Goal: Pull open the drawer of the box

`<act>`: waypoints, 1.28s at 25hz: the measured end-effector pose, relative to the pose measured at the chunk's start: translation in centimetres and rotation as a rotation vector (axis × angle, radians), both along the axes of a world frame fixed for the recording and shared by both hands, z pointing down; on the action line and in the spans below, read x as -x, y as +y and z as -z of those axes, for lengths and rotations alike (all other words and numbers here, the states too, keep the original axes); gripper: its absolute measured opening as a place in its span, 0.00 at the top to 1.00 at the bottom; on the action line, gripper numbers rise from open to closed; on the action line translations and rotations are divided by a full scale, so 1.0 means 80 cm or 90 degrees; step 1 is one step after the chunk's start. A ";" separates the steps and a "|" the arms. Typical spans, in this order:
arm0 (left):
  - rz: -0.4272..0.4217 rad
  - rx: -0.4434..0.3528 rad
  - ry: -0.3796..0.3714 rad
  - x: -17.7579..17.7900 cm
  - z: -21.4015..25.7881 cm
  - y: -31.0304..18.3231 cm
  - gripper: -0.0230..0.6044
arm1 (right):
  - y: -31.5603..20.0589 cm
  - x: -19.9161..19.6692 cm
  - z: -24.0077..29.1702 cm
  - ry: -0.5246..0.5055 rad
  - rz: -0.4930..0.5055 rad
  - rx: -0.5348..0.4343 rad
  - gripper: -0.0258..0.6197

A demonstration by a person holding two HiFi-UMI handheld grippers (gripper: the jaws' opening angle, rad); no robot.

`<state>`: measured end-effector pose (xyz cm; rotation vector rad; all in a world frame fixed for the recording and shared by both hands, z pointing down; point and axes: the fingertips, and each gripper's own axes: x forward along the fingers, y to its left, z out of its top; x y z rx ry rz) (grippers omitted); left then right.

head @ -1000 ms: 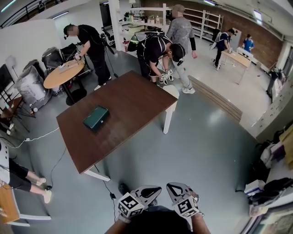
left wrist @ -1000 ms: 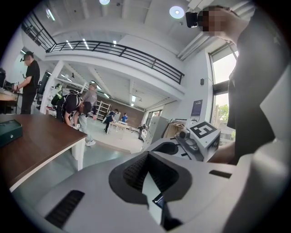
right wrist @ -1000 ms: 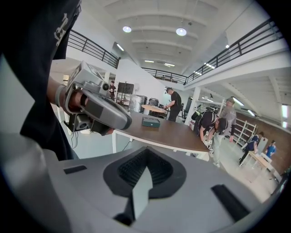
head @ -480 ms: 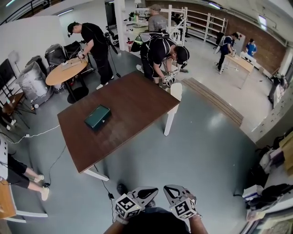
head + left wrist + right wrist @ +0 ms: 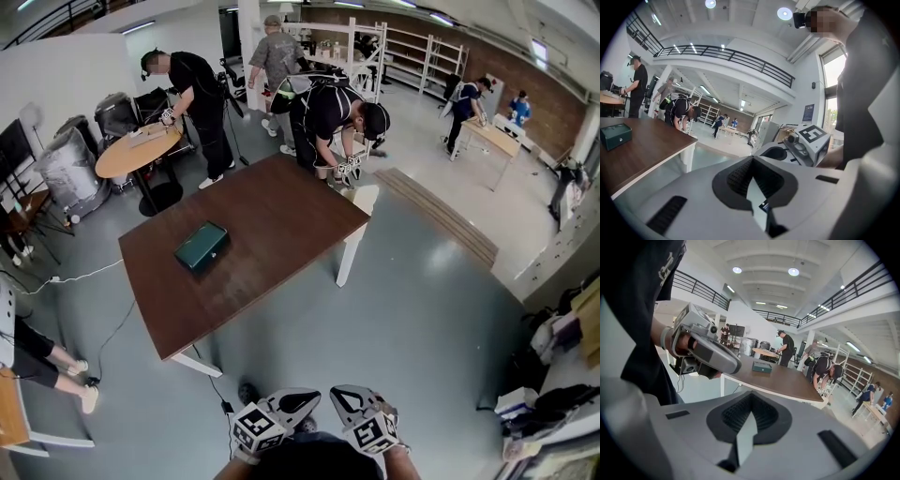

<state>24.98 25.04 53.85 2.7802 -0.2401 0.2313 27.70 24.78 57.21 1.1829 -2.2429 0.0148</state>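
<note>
A dark green box (image 5: 201,247) lies flat on the brown table (image 5: 272,216), toward its left side. It also shows small in the left gripper view (image 5: 615,135) and in the right gripper view (image 5: 762,365). Both grippers hang low against my body, far from the table. My left gripper (image 5: 302,401) and my right gripper (image 5: 339,397) point toward each other with nothing between their jaws. In their own views the left gripper (image 5: 753,187) and the right gripper (image 5: 747,427) show jaws closed to a thin slit.
A person (image 5: 333,112) bends over at the table's far corner, holding grippers. Another person (image 5: 192,94) stands by a round wooden table (image 5: 136,150). A cable (image 5: 112,328) trails over the grey floor near the table's front leg (image 5: 197,364). Seated legs (image 5: 37,361) show at the left.
Both grippers stay shut low at my body, sinking slightly in the view. A person in grey at the back has walked to the left.
</note>
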 end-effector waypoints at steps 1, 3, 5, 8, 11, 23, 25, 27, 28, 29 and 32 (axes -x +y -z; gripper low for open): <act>0.001 -0.001 0.002 0.001 0.001 -0.001 0.95 | -0.001 0.001 0.000 0.000 0.000 0.000 0.98; 0.004 -0.005 0.004 0.005 0.000 -0.005 0.95 | -0.003 0.004 -0.001 0.003 0.002 0.001 0.98; 0.005 -0.005 0.006 0.009 -0.001 -0.008 0.95 | -0.006 0.008 -0.001 0.005 0.003 0.002 0.98; 0.007 0.000 0.007 0.014 0.000 -0.012 0.95 | -0.011 0.013 0.001 0.007 0.008 0.002 0.98; 0.010 0.006 0.007 0.019 0.000 -0.017 0.95 | -0.015 0.019 0.000 0.010 0.012 0.006 0.98; 0.026 0.018 0.007 0.054 -0.001 -0.051 0.95 | -0.043 0.053 -0.001 0.020 0.030 0.018 0.98; 0.028 0.020 0.008 0.060 0.001 -0.060 0.95 | -0.051 0.058 0.000 0.022 0.030 0.020 0.98; 0.030 0.021 0.006 0.067 0.000 -0.070 0.95 | -0.060 0.064 0.000 0.025 0.031 0.021 0.98; 0.031 0.021 0.005 0.072 0.000 -0.075 0.95 | -0.064 0.067 0.001 0.025 0.031 0.021 0.98; 0.032 0.021 0.005 0.076 -0.001 -0.080 0.95 | -0.068 0.071 0.002 0.026 0.031 0.021 0.98; 0.035 0.020 0.005 0.089 0.003 -0.097 0.95 | -0.084 0.082 0.007 0.028 0.031 0.023 0.98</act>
